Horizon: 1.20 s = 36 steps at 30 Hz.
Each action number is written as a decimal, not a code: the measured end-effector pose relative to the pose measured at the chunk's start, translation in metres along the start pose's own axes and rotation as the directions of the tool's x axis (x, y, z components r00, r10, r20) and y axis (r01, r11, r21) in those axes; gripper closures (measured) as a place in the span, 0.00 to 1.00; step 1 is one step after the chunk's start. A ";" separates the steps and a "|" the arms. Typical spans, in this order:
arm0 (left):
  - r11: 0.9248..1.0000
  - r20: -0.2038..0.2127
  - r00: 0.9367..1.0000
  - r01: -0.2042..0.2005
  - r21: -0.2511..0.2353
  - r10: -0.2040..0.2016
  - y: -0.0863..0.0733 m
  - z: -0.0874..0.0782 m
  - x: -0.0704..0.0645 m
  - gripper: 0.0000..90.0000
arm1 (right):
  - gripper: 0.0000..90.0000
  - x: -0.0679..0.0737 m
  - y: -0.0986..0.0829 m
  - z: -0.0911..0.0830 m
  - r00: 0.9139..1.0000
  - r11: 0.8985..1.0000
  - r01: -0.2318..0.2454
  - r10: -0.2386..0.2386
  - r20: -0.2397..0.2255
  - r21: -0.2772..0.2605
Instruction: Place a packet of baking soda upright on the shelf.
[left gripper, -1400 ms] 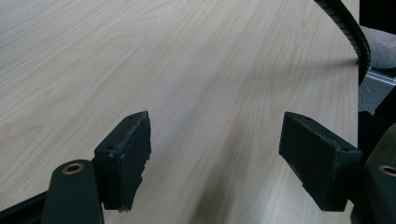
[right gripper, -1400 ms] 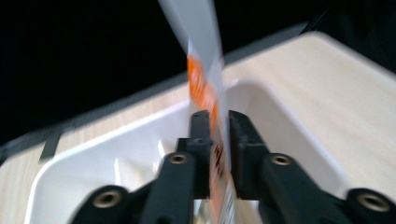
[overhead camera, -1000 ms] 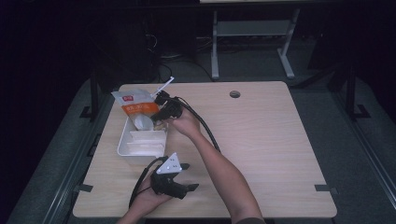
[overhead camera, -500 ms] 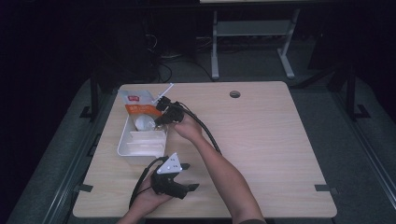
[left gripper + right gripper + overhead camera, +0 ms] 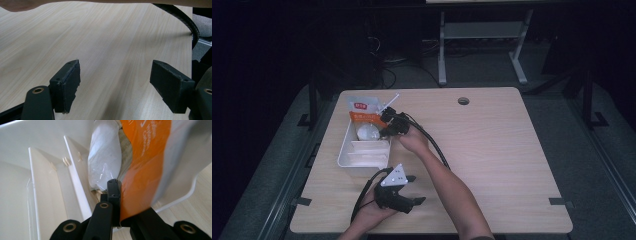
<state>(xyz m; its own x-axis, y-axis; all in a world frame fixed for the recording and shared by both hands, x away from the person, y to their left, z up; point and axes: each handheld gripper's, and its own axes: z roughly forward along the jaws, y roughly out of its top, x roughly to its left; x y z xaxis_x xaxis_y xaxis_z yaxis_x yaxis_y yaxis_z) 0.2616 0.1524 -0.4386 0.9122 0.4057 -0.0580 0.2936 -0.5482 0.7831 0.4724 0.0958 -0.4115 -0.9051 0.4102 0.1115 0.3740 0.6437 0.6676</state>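
Right hand-held gripper [image 5: 117, 195] pinching edge of orange pouch [image 5: 145, 165], which hangs partly inside white tray [image 5: 362, 152], next to a clear-wrapped item [image 5: 105, 157]. Left hand-held gripper [image 5: 115, 85] spread wide, over bare bench [image 5: 492, 150], nearer the person than tray.

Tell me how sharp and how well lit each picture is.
High view: the table is evenly lit, the room around it nearly black, small things soft. Left gripper view: crisp wood grain, soft shadows under the open left tongs. Right gripper view: the orange packet in the right tongs is blurred from closeness; the white tray is bright.
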 end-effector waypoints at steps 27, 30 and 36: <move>1.000 -0.002 1.000 0.004 0.000 -0.004 0.000 0.000 0.001 0.27 | 0.82 -0.009 -0.005 -0.034 0.997 0.996 -0.056 0.052 -0.055 -0.075; 1.000 -0.002 1.000 0.005 0.001 -0.005 0.000 0.000 0.001 0.27 | 0.81 -0.009 -0.005 -0.038 0.997 0.995 -0.058 0.053 -0.057 -0.080; 1.000 -0.006 1.000 0.004 0.001 -0.004 0.000 0.000 0.001 0.27 | 0.77 -0.010 -0.008 -0.052 0.996 0.993 -0.061 0.055 -0.067 -0.098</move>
<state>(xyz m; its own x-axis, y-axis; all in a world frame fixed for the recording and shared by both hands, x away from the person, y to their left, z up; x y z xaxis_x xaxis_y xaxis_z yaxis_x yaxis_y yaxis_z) 0.2627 0.1532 -0.4391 0.9092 0.4122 -0.0579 0.2979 -0.5472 0.7822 0.4683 0.0533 -0.3798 -0.8948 0.4007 0.1967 0.4069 0.5509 0.7287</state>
